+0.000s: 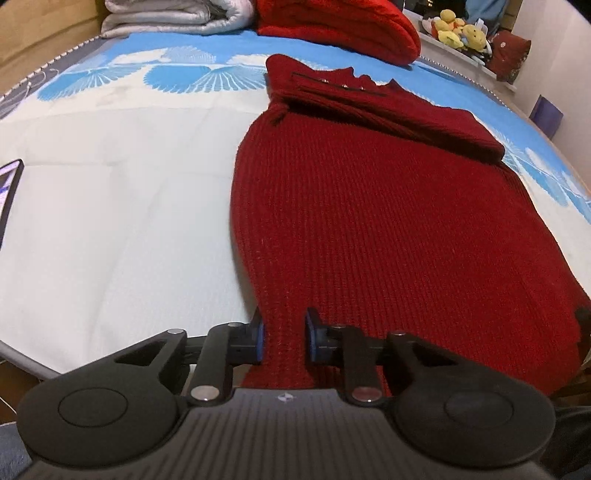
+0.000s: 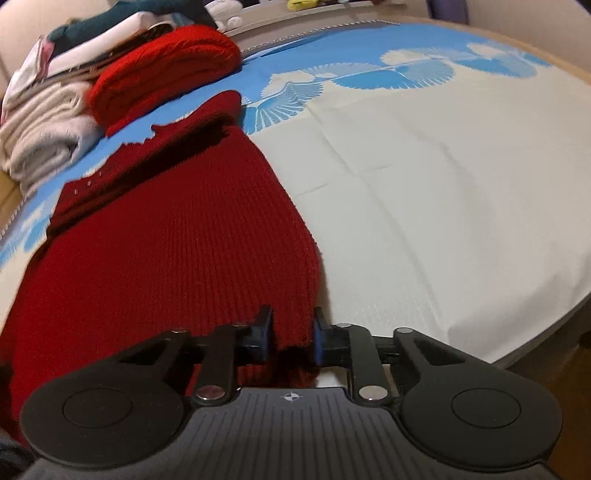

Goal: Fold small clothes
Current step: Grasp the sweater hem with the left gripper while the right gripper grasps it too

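On bed sheet (image 1: pixel 122 192): one dark red knit sweater (image 1: pixel 369 221), sleeve folded across top, three small buttons near collar. Two grippers, left gripper (image 1: pixel 283 341) and right gripper (image 2: pixel 293 338), each pinching near hem corner. Behind: one folded red knit (image 1: pixel 340 29), one grey blanket stack (image 1: pixel 173 16) (top cut off). Hem edge hidden under gripper bodies.
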Demonstrator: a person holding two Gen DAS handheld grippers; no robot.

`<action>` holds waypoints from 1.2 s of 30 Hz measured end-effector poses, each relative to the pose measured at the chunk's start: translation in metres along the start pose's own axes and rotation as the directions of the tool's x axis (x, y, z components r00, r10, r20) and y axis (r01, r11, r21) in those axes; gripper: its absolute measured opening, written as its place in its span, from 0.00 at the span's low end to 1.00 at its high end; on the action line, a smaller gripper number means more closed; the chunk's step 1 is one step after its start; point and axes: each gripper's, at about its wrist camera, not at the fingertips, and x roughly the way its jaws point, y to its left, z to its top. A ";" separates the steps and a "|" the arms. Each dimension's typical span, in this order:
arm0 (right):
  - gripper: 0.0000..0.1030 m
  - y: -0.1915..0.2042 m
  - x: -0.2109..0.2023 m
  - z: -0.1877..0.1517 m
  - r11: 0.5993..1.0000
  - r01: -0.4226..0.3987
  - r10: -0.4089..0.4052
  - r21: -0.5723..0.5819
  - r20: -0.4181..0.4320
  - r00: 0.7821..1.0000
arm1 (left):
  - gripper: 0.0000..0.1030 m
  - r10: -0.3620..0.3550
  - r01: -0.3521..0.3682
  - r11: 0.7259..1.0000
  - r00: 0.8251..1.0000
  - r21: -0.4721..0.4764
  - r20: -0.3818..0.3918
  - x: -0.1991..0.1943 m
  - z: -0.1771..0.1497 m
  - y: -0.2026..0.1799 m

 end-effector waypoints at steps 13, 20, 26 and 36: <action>0.16 -0.009 -0.089 -0.026 0.991 -0.095 0.090 0.091 0.053 0.995 | 0.19 -0.114 0.116 0.993 0.992 -0.033 0.059 -0.087 -0.027 0.017; 0.07 -0.015 -0.146 -0.026 0.981 -0.149 0.139 0.125 0.081 0.987 | 0.19 -0.161 0.164 0.985 0.986 -0.056 0.045 -0.134 -0.037 0.030; 0.07 -0.003 -0.123 0.017 0.985 -0.138 0.133 0.100 0.059 0.989 | 0.19 -0.184 0.187 0.980 0.982 -0.070 0.053 -0.136 0.006 0.027; 0.07 -0.010 -0.121 0.003 0.989 -0.086 0.094 0.123 -0.056 0.994 | 0.19 -0.194 0.192 0.980 0.980 -0.047 -0.039 -0.122 0.021 0.029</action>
